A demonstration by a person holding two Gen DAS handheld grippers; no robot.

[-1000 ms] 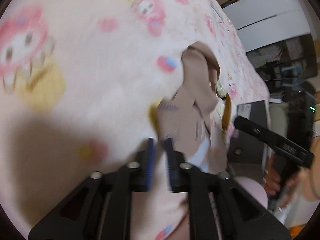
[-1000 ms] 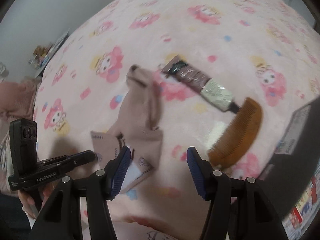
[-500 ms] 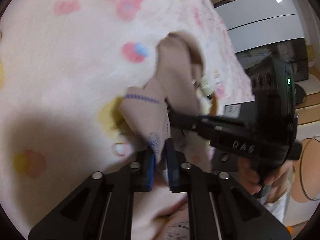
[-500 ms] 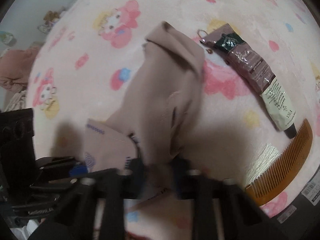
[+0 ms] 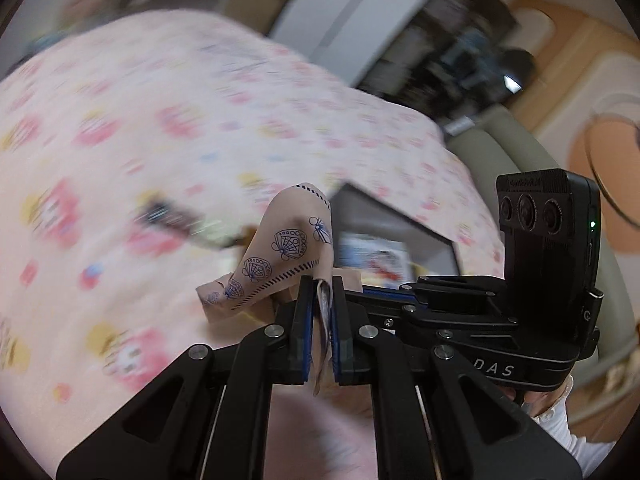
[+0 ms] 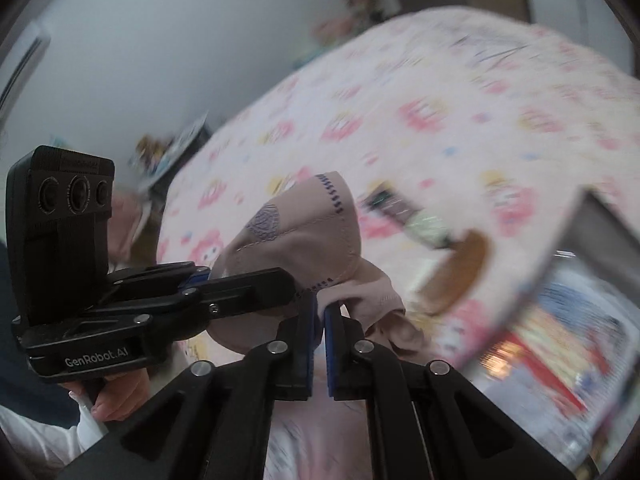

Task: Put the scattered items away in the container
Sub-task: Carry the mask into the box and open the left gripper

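In the left wrist view, the left hand-held gripper (image 5: 321,300) at lower centre is clenched on a fold of the beige cloth (image 5: 280,256), a soft piece printed with blue shell shapes. The cloth rises above the pads into the middle of the frame, off the pink bed cover (image 5: 160,120); being limp, it probably needs a pinch at two spots so it does not droop. The right hand-held gripper (image 5: 384,294) reaches in from the right, its blue pads against the same cloth. Behind it, right of centre, sits the dark container (image 5: 400,224), open and near.

In the right wrist view, the right hand-held gripper (image 6: 321,312) is likewise closed on the cloth (image 6: 304,240), which bulges above centre. The left hand-held gripper (image 6: 200,276) comes in from the left, gripping the other edge. A tube (image 6: 404,210) and a brown comb (image 6: 460,268) lie blurred on the bed cover (image 6: 440,100) at right of centre, beside the container (image 6: 580,320) at lower right.
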